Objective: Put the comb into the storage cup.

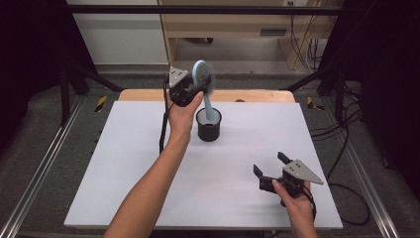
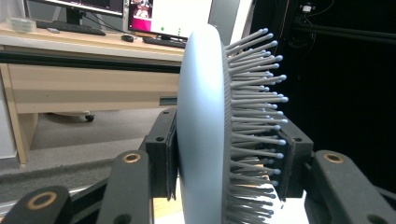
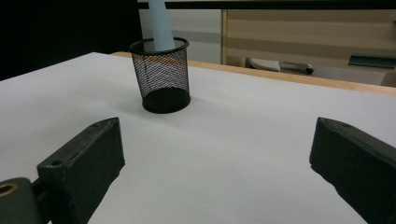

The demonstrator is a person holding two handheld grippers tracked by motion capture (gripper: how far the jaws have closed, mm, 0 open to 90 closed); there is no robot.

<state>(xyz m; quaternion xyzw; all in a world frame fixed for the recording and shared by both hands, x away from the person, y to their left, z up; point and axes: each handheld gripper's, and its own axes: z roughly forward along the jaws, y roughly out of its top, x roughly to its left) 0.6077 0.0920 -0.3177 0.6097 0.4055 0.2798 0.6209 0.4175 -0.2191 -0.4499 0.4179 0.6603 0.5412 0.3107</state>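
The hairbrush (image 1: 203,79) was clamped by its head in the left gripper (image 1: 190,89), its handle standing in the mesh cup (image 1: 209,126); the handle's tip was hidden inside the cup. The right gripper (image 1: 271,166) was held apart, empty, above the table (image 1: 124,163).

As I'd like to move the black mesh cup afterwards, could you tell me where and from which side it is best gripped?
Probably by the rim of the black mesh cup, coming from above on its near side with the open right hand-held gripper. The cup stands upright with an open top, so one jaw could go inside and one outside. The hairbrush handle leans against the far part of the opening, leaving the near wall free.
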